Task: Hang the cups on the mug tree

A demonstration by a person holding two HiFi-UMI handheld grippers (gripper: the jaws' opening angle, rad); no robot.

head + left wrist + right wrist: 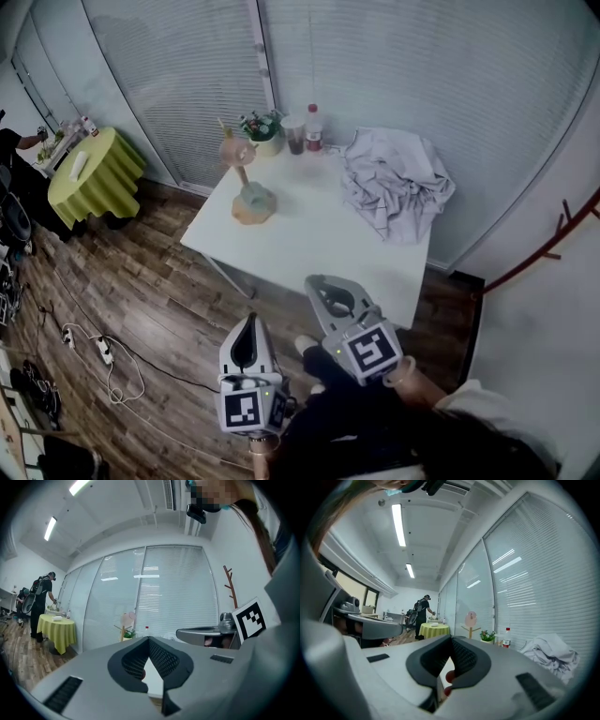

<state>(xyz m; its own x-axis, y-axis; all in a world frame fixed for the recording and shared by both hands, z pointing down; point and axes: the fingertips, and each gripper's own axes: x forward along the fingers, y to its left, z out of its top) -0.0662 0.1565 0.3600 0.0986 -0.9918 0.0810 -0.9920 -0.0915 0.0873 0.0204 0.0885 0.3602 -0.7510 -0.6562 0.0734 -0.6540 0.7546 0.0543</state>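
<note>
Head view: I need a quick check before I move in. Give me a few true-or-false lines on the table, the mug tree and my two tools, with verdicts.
1. The mug tree stands on the white table. True.
2. The right tool holds a cup. False: its jaws are together with nothing between them.
3. A pink cup is already up on the mug tree. True.
4. The grey cloth lies on the floor. False: it is crumpled on the table's right part.
5. Both tools are over the table. False: the left tool and the right tool are both short of the table's near edge.
</note>
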